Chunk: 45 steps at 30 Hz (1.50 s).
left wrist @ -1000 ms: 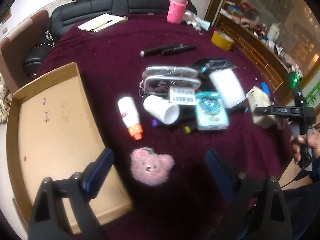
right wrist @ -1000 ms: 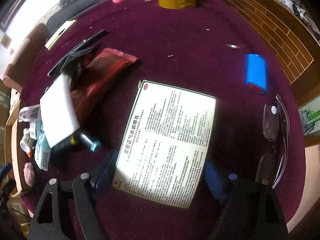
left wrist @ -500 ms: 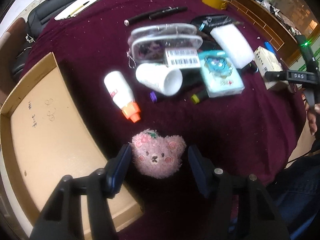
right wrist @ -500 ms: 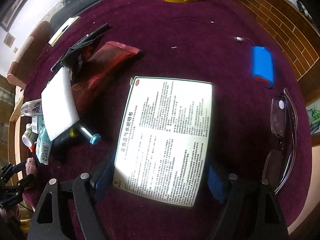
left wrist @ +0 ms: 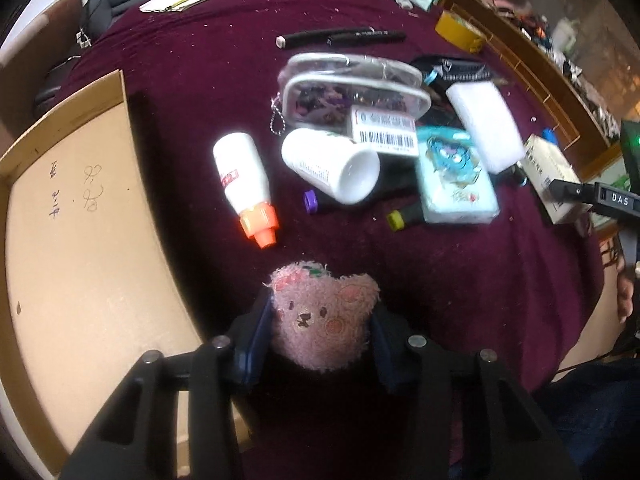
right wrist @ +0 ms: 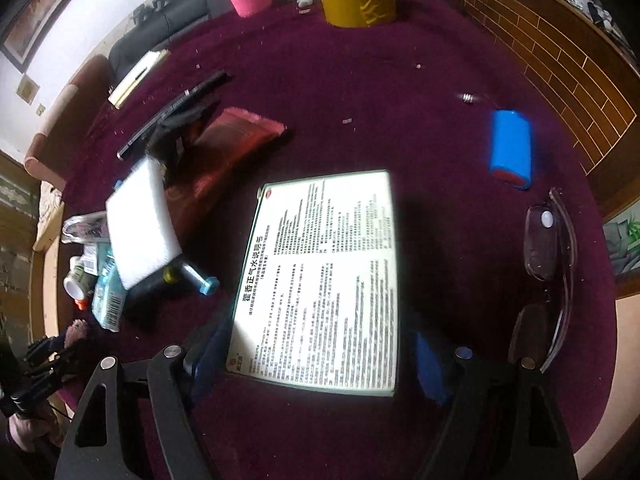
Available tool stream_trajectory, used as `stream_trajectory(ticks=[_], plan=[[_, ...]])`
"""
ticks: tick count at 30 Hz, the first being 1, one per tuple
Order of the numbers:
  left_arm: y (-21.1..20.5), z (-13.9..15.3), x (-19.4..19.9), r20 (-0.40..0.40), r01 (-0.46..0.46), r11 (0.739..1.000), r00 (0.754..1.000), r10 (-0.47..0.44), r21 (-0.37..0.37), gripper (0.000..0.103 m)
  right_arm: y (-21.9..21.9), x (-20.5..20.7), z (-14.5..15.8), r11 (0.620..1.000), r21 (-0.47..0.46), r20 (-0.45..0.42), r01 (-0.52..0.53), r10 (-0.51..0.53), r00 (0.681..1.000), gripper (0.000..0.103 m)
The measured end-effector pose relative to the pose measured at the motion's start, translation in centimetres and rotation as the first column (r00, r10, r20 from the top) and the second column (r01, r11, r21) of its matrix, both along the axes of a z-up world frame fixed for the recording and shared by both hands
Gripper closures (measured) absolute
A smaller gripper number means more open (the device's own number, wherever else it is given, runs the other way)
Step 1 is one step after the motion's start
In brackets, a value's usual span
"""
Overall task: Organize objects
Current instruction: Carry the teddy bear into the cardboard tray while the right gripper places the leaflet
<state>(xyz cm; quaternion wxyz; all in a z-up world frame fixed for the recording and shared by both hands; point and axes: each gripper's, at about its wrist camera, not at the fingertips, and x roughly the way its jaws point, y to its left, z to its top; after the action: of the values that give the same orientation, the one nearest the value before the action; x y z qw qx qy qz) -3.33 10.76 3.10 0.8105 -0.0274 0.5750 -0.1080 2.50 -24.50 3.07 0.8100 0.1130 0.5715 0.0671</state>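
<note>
Fingers (left wrist: 262,334) closing around pink bear (left wrist: 322,318), ears pointing away.

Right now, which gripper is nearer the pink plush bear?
Left. The left gripper straddles the pink plush bear, jaws closing on its sides. The right gripper sits across the table, flanking the printed medicine box.

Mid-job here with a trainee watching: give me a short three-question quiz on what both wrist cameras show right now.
1. True or false: the pink plush bear sits between the left gripper fingers.
2. Which cap does the lying white bottle have: A green, B orange, C black?
3. What lies between the right gripper fingers?

Key: 1 true, and the jaws are closing. 2 B. 3 the printed white box, on the maroon cloth.
</note>
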Motion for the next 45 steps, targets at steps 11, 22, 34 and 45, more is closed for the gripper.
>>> stream_trajectory(ticks=[11, 22, 34, 45], plan=[[-0.2, 2.6, -0.9, 0.064, -0.028, 0.995, 0.997, 0.034, -0.091, 0.06, 1.6, -0.6, 0.5, 0.997, -0.007, -0.035, -0.082, 0.082, 0.996, 0.02], [1.4, 4.1, -2.1, 0.099, -0.053, 0.992, 0.993, 0.064, -0.114, 0.06, 2.5, -1.3, 0.4, 0.991, -0.042, -0.052, -0.128, 0.125, 0.991, 0.023], [6.7, 8.2, -2.9, 0.19, -0.155, 0.974, 0.964, 0.185, -0.164, 0.06, 8.6, -1.3, 9.1, 0.937, 0.227, 0.077, -0.267, 0.256, 0.964, 0.023], [15.2, 8.2, -3.4, 0.202, -0.31, 0.942, 0.922, 0.331, -0.133, 0.06, 26.5, 0.6, 10.6, 0.814, 0.219, 0.111, -0.538, 0.527, 0.842, 0.023]])
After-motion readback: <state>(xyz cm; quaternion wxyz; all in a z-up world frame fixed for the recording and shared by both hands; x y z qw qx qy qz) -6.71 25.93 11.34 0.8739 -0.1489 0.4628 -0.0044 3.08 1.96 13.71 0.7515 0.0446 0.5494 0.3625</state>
